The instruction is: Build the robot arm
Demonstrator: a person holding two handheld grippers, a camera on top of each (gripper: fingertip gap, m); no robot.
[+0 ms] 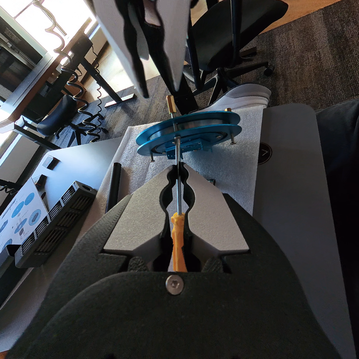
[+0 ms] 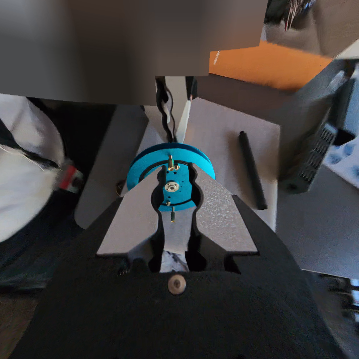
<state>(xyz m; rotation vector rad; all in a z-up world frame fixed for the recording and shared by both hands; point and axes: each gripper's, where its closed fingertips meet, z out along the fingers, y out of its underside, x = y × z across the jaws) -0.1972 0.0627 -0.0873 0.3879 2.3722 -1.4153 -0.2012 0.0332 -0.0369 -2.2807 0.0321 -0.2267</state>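
Note:
A blue two-plate disc assembly (image 1: 186, 134) stands on its edge on a white foam sheet (image 1: 223, 167), with long screws through its plates. One screw carries a brass standoff (image 1: 171, 104). My left gripper (image 1: 177, 165) is shut on an orange-handled screwdriver (image 1: 177, 242). The steel shaft reaches the near plate, and its tip touches the plate close to the rim. My right gripper (image 2: 176, 167) is open and empty, with its fingertips just short of the disc's (image 2: 171, 186) other face. It also shows in the left wrist view (image 1: 161, 91), beyond the disc. The left gripper (image 2: 174, 136) shows behind the disc.
A black rod (image 1: 113, 186) lies at the foam's left edge. Left of it are a black screwdriver-bit case (image 1: 54, 223) and a printed sheet with blue drawings (image 1: 19, 213). Office chairs (image 1: 233, 38) stand on the carpet beyond the table. A person's dark-clothed leg (image 1: 342, 155) is at the right.

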